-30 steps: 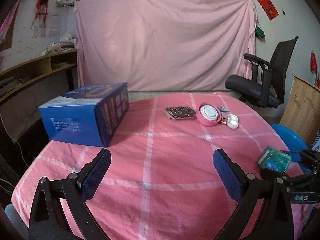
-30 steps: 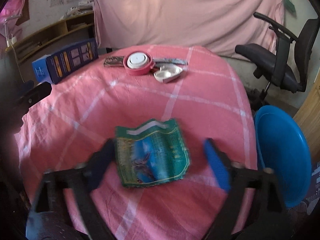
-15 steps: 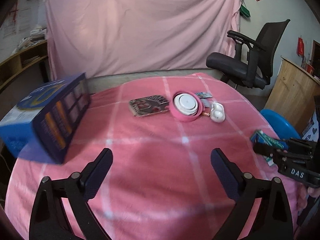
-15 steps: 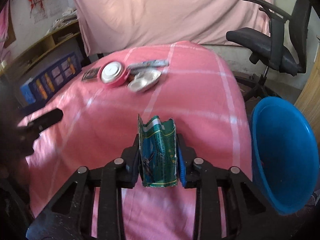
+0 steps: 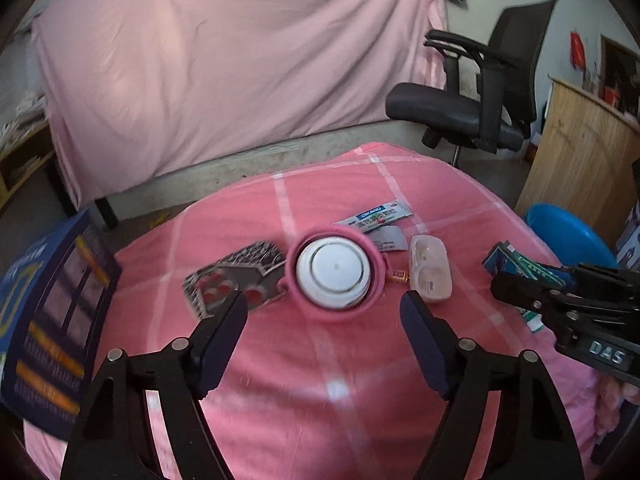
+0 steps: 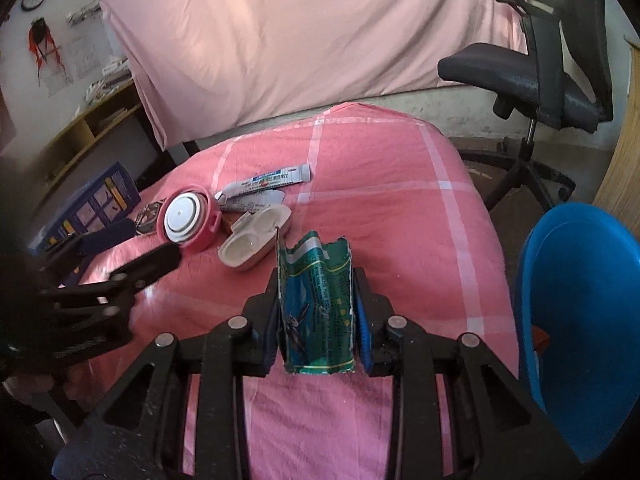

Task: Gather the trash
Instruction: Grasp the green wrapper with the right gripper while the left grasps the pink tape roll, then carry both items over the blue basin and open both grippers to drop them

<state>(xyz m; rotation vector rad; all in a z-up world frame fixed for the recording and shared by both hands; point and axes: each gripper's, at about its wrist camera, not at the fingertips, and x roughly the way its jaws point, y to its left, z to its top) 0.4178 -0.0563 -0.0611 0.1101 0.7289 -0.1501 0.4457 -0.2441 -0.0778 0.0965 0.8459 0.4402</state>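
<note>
Right tongs (image 6: 317, 312): clamped on a green wrapper (image 6: 318, 308), held upright above the pink tabletop (image 6: 400, 240), beside a blue bin (image 6: 580, 320). Left tongs (image 5: 324, 320): spread wide, nothing gripped, positioned before a pink round case (image 5: 334, 272) and a white case (image 5: 430, 274).
</note>
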